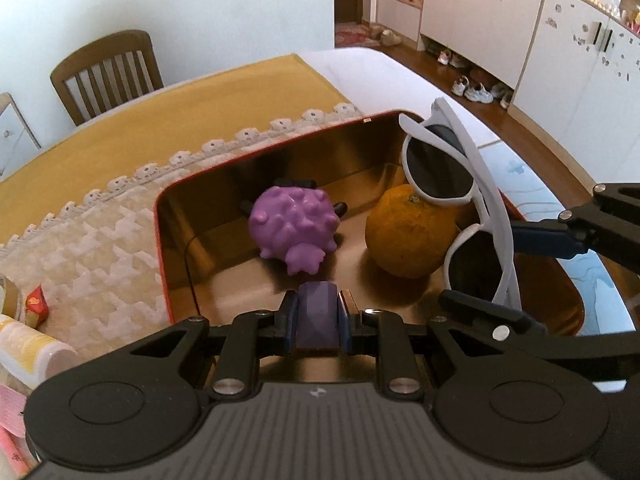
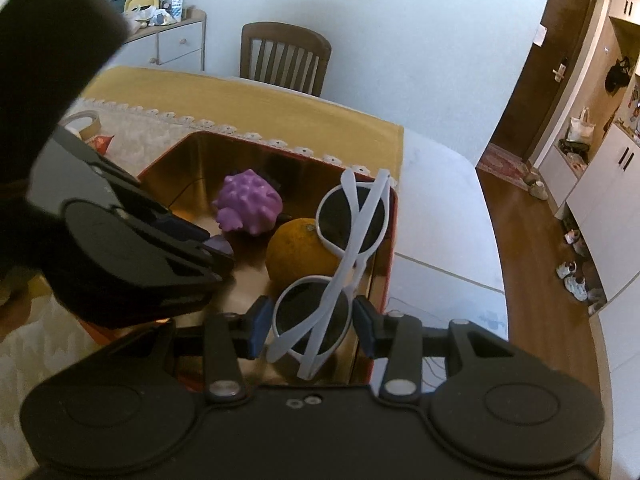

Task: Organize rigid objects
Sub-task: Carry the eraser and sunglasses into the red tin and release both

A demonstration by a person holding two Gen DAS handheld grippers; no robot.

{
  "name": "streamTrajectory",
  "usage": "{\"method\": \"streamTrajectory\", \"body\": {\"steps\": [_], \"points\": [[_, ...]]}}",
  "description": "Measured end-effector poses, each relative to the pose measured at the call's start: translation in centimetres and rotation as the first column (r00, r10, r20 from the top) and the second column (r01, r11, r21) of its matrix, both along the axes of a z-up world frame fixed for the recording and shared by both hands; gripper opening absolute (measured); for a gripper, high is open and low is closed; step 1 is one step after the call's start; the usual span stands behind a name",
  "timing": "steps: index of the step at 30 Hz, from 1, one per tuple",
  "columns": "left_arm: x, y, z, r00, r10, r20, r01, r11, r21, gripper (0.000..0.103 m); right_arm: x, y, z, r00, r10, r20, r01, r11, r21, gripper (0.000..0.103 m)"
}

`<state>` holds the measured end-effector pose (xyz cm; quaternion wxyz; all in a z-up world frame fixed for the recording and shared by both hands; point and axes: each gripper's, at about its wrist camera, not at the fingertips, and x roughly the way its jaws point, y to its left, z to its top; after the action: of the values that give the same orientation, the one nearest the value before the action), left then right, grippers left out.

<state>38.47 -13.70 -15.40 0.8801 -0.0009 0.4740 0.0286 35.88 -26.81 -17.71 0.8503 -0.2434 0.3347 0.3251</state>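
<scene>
A red tin box (image 1: 256, 154) (image 2: 384, 276) with a gold inside stands on the table. In it lie a spiky purple toy (image 1: 294, 226) (image 2: 248, 210) and an orange (image 1: 408, 232) (image 2: 298, 254). My left gripper (image 1: 318, 316) (image 2: 218, 246) is shut on a small purple faceted block (image 1: 318, 312) (image 2: 218, 245) over the box's near side. My right gripper (image 2: 308, 322) (image 1: 516, 276) is shut on folded white sunglasses (image 2: 340, 256) (image 1: 460, 200), gripping one dark lens, with the other lens leaning over the orange at the box's right end.
The box sits on a white lace runner (image 1: 100, 240) over a yellow cloth (image 1: 180, 116). A tape roll (image 2: 86, 120) and small packets (image 1: 36, 306) lie left of the box. A wooden chair (image 1: 106, 74) (image 2: 284, 56) stands at the far side. The table's white edge (image 2: 440, 216) runs on the right.
</scene>
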Motion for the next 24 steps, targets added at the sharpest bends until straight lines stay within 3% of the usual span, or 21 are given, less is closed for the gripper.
{"method": "streamTrajectory", "body": {"steps": [8,24], "points": [[0.7,0.7,0.0,1.0,0.013,-0.009,-0.014,0.999,-0.045,0.021,-0.5,-0.4,0.2,1.0,0.017,-0.015,-0.017,1.0,0.004,0.049],[-1.7,1.2,1.8,0.999,0.046,0.012,-0.045,0.994,-0.096,0.022,-1.9,-1.5,1.4,0.998,-0.017,-0.063,0.022,0.996,0.091,0.059]]}}
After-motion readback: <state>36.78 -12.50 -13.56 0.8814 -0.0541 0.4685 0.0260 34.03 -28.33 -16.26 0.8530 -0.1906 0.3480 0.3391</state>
